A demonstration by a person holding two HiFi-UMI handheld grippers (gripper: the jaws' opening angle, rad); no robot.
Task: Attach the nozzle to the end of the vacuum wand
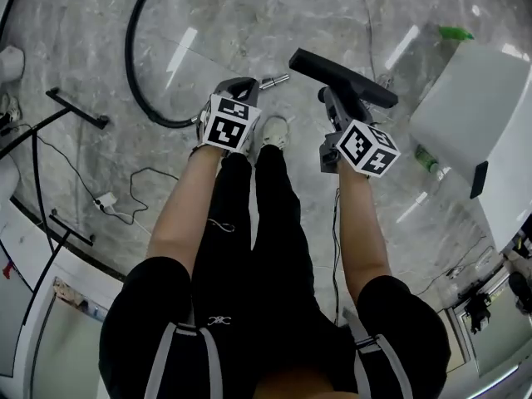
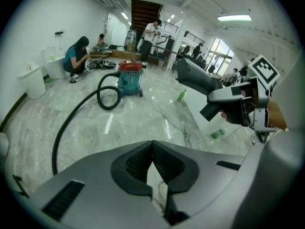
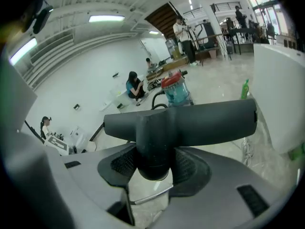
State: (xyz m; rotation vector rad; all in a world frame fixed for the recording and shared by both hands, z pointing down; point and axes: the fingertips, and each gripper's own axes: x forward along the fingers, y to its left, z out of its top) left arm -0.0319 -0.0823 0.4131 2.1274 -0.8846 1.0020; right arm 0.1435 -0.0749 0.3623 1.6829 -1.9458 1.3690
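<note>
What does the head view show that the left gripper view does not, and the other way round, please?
Only the head view shows the person's black-trousered legs, a white shoe and the silver metal wand end on the grey marble floor. Only the left gripper view shows the teal vacuum canister with a red lid, people working in the background, and the left tool with jaws shut, empty. Both show the black T-shaped plastic nozzle gripped by the right tool, the black hose and that floor.

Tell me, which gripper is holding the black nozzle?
The right gripper: its jaws clamp the T-shaped nozzle. The left gripper is shut on nothing.
</note>
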